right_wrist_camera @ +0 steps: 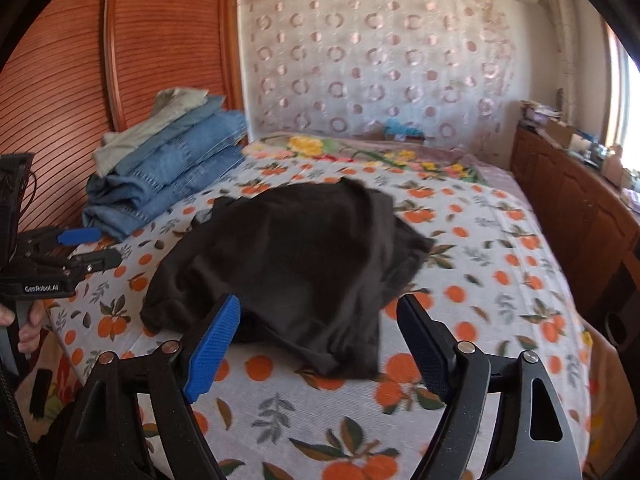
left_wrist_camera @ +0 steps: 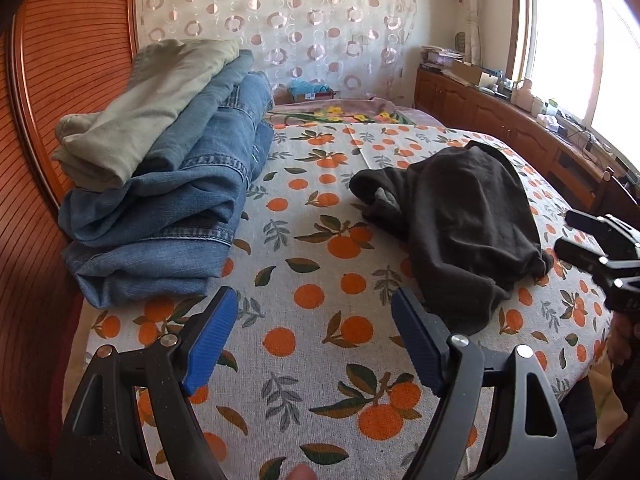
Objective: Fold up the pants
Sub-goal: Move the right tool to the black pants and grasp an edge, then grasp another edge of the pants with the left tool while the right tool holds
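Dark, crumpled pants lie in a heap on the orange-print bedsheet. My left gripper hangs open over bare sheet, with the pants ahead and to its right; nothing is between its blue pads. In the right wrist view it shows at the left edge, held by a hand. My right gripper is open just over the near edge of the pants, whose hem lies in the gap between the fingers without either pad touching it. The left wrist view catches it at the far right.
A stack of folded blue jeans topped by a khaki garment sits at the left against the wooden headboard. A wooden cabinet with clutter runs along the right under the window. A floral blanket covers the far end.
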The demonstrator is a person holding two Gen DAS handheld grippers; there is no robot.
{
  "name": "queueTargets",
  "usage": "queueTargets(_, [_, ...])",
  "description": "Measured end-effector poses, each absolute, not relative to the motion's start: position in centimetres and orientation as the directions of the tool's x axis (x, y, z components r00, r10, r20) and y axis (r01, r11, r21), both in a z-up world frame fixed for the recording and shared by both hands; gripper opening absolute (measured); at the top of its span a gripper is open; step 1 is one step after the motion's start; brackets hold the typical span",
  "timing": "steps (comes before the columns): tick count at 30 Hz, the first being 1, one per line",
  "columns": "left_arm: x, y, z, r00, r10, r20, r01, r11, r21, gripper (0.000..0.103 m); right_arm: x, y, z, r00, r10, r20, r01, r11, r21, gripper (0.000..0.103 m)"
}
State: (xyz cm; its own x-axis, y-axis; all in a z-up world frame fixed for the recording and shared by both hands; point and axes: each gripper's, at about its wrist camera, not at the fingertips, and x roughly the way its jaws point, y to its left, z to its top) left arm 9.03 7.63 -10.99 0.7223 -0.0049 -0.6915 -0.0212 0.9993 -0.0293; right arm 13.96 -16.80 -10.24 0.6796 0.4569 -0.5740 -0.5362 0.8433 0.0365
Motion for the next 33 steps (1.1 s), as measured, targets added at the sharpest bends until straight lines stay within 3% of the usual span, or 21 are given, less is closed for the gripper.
queueTargets(8, [9.4,8.2,-11.1,0.732,-0.063,-0.679,0.019,0.997,-0.072,0.08,14.7,-13.9,-10.7,0.573,0.5,-0.649,-0.643,0.766,0.022,0.058])
queueTargets(10, [9.4,8.1,-11.0,0.738,-0.051,-0.673,0.01,0.998,-0.065,0.08,15.0,-13.9,-10.8,0.542,0.501,-0.675,-0.661,0.75,0.026,0.042])
queueTargets(12, [9.4,8.2,-10.9,0.739,-0.054,-0.671,0.007,0.997,-0.072,0.08,14.7,-14.2,-10.6,0.543,0.491,-0.681,-0.668,0.744,0.004,0.015])
queueTargets(13, [9.4,8.2,-10.8,0.742,-0.056,-0.668,0.008,0.997,-0.075,0.08,14.7,-14.6,-10.3,0.544,0.495,-0.678,-0.671,0.742,0.003,0.009])
queueTargets(19, [9.0,7.2,-10.4,0.745,-0.082,-0.662,0.037,0.996,-0.082,0.08,13.7,-20.2,-6.6,0.628,0.497,-0.6,-0.603,0.797,0.029,0.006])
queueTargets(24, [9.2,5.7,-10.3,0.739,-0.125,-0.662,0.074,0.992,-0.104,0.08,12.5,-27.3,-4.1,0.722,0.412,-0.556,-0.474,0.88,0.036,0.006])
queueTargets(30, [9.4,3.6,-10.4,0.729,-0.157,-0.666,0.116,0.988,-0.106,0.08,11.6,-35.5,-5.3,0.775,0.221,-0.593,-0.273,0.962,0.002,0.006])
queueTargets(33, [9.4,2.9,-10.5,0.724,-0.165,-0.67,0.127,0.986,-0.106,0.08,10.8,-37.8,-6.4,0.751,0.193,-0.632,-0.24,0.971,0.011,0.007])
